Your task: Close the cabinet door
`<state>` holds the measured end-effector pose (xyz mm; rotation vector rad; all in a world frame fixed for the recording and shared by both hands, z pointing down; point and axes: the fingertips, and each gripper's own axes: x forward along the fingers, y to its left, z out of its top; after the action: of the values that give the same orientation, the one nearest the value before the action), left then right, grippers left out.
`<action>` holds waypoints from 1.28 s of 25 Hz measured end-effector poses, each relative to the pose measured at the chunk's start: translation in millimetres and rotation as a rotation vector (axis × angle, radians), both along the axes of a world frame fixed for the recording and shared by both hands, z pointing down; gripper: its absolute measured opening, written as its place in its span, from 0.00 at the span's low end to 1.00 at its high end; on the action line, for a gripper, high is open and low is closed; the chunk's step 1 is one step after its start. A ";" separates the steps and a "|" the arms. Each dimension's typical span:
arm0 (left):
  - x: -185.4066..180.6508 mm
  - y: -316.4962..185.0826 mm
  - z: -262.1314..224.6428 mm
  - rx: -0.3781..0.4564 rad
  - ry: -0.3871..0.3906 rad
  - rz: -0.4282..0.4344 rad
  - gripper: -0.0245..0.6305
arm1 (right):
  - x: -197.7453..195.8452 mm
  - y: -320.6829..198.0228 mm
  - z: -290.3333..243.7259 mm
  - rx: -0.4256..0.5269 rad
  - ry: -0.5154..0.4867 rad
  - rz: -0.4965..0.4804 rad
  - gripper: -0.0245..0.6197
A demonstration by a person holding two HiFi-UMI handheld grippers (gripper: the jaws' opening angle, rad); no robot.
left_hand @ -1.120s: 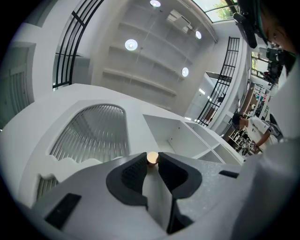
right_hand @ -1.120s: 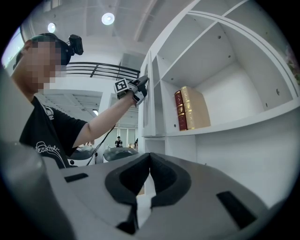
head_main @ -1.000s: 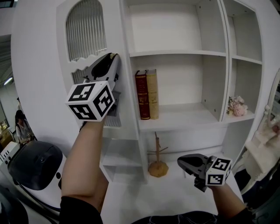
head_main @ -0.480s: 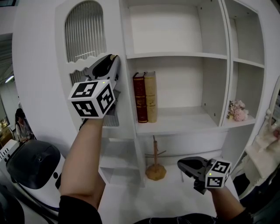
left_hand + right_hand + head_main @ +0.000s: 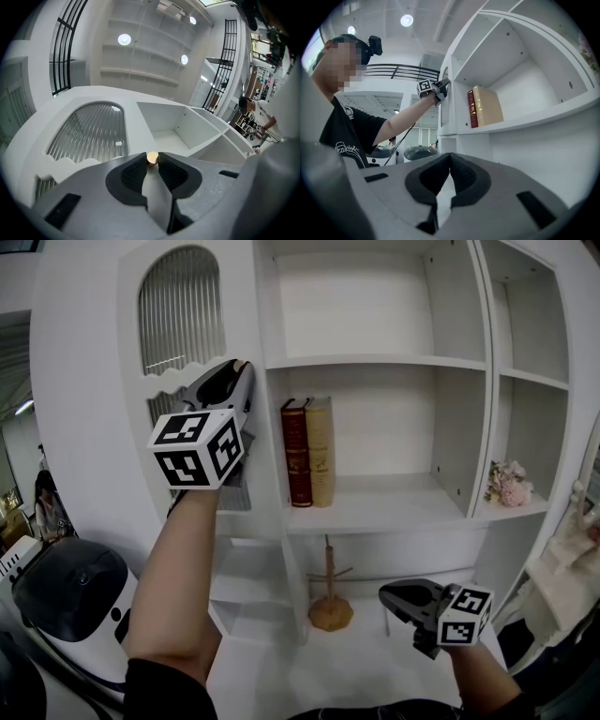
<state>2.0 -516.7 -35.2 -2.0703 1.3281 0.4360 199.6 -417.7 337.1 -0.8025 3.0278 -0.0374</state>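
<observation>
The white cabinet door (image 5: 94,381) with an arched ribbed-glass pane (image 5: 178,324) stands swung out at the left of the open shelves. My left gripper (image 5: 242,367) is raised against the door's right edge. In the left gripper view its jaws (image 5: 152,159) are shut on the small copper door knob (image 5: 153,158), with the ribbed pane (image 5: 89,131) just beyond. My right gripper (image 5: 384,594) hangs low at the right, pointing level, jaws (image 5: 450,157) shut with nothing between them. The right gripper view shows my left gripper (image 5: 443,84) at the door's edge.
Two upright books (image 5: 307,451), one red and one tan, stand on the middle shelf right beside the door edge. A wooden stand (image 5: 328,601) sits on the counter below. Pale flowers (image 5: 508,482) lie on the right shelf. A grey-and-white machine (image 5: 66,592) is at lower left.
The left gripper and the door edge have come slightly nearer the books. The right gripper has drifted a little, still shut.
</observation>
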 end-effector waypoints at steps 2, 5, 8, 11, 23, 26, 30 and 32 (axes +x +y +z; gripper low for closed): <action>-0.8 0.0 0.2 -0.016 0.015 0.008 0.16 | 0.2 -1.0 0.5 0.000 0.000 -0.006 0.05; -0.4 1.2 -0.1 -0.049 0.043 0.040 0.16 | 1.4 -2.9 0.9 -0.001 0.000 -0.012 0.04; -1.2 3.2 0.5 -0.064 0.046 0.070 0.16 | 0.0 -3.5 1.2 -0.003 -0.002 -0.017 0.04; -1.7 7.9 0.6 -0.064 0.047 0.089 0.16 | -2.5 -0.7 1.2 -0.004 -0.003 -0.020 0.05; -3.4 46.2 43.3 -0.133 0.023 0.222 0.16 | -20.8 36.8 -5.8 -0.009 -0.030 0.020 0.04; -4.7 63.5 77.3 -0.189 -0.008 0.260 0.16 | -31.4 47.9 -5.7 -0.021 -0.047 0.032 0.04; -9.7 89.2 131.9 -0.288 -0.035 0.325 0.16 | -50.5 64.9 -8.1 -0.024 -0.058 0.043 0.04; -9.7 105.9 162.6 -0.334 -0.055 0.373 0.16 | -63.6 75.9 -6.2 -0.027 -0.056 0.040 0.04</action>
<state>-7.7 -410.7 127.4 -2.6042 1.0352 0.3258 135.9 -341.9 330.9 -0.8496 2.9643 -0.0988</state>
